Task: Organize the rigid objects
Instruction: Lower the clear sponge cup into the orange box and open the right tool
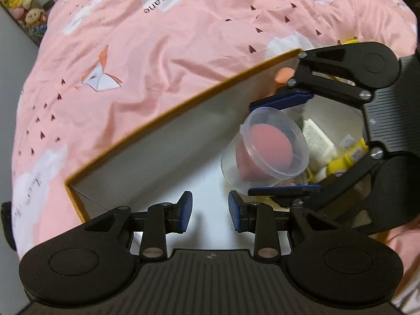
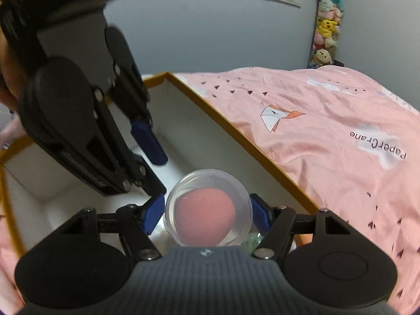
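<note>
The right gripper [image 2: 207,216] clamps the clear plastic cup [image 2: 208,207] with its pink ball across the walls, over the white box [image 1: 162,141]; it looks light, slick and crushable, so grip gently below the rim, while the left gripper [image 1: 210,211], alongside, is shut and empty.

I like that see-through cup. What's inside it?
Inside the clear cup, gripped by the right gripper, sits a rounded pink thing. Its underside is hidden.
</note>
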A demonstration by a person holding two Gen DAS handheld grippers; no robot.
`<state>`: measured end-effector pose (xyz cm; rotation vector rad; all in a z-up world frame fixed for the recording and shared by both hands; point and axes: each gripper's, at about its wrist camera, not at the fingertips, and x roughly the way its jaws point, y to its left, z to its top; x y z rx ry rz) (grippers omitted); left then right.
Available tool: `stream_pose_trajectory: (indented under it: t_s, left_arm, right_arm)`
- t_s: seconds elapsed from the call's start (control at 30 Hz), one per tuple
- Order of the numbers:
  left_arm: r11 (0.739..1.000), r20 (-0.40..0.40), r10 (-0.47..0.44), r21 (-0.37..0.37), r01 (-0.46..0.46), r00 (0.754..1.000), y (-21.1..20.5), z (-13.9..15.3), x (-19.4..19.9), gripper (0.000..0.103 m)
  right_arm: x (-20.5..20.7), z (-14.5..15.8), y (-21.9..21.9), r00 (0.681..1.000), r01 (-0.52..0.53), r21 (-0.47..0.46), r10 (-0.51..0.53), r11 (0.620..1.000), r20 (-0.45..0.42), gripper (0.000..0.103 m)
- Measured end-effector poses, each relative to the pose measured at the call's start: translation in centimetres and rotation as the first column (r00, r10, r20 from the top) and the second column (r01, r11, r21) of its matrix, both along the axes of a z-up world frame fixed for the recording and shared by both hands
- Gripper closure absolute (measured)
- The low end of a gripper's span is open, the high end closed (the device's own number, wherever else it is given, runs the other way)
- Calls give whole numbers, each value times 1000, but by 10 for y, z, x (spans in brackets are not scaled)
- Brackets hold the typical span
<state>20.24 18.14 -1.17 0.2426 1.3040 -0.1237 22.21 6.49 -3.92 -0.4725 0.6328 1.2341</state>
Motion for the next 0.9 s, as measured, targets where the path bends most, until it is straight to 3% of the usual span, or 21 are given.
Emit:
stream_pose_trajectory:
  t_s: [0.4, 0.9]
  left_arm:
    - [1000, 16, 20, -5, -20, 1000, 12, -11, 7, 66]
    - [1000, 34, 16, -28, -15, 999, 4, -3, 4, 66]
  right_arm:
    - [7, -22, 28, 998, -13, -110, 20, 994, 64, 34]
    - [10, -13, 21, 998, 15, -84, -10, 996, 59, 30]
